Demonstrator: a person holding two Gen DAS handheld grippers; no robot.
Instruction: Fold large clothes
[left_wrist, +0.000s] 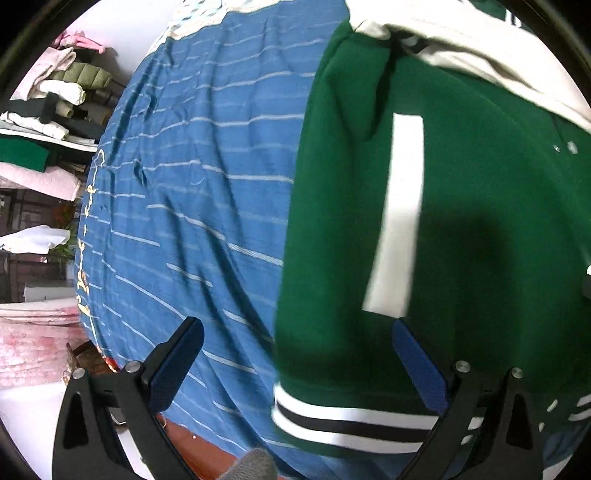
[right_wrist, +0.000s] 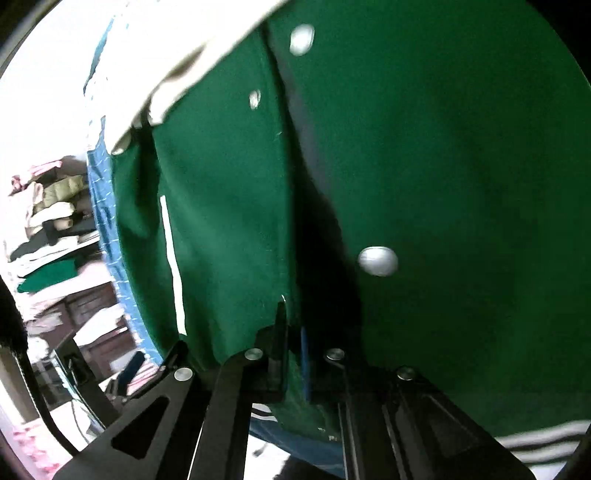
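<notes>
A green varsity jacket with cream sleeves, a white pocket stripe and a striped black-and-white hem lies on a blue striped bedsheet. My left gripper is open, hovering over the jacket's lower left edge near the hem, one finger over the sheet, one over the jacket. In the right wrist view the jacket fills the frame, with silver snap buttons. My right gripper is shut on a fold of the green jacket fabric near the front placket.
Shelves with stacked folded clothes stand left of the bed; they also show in the right wrist view. Pink bedding lies low left. A reddish floor shows under the sheet's edge.
</notes>
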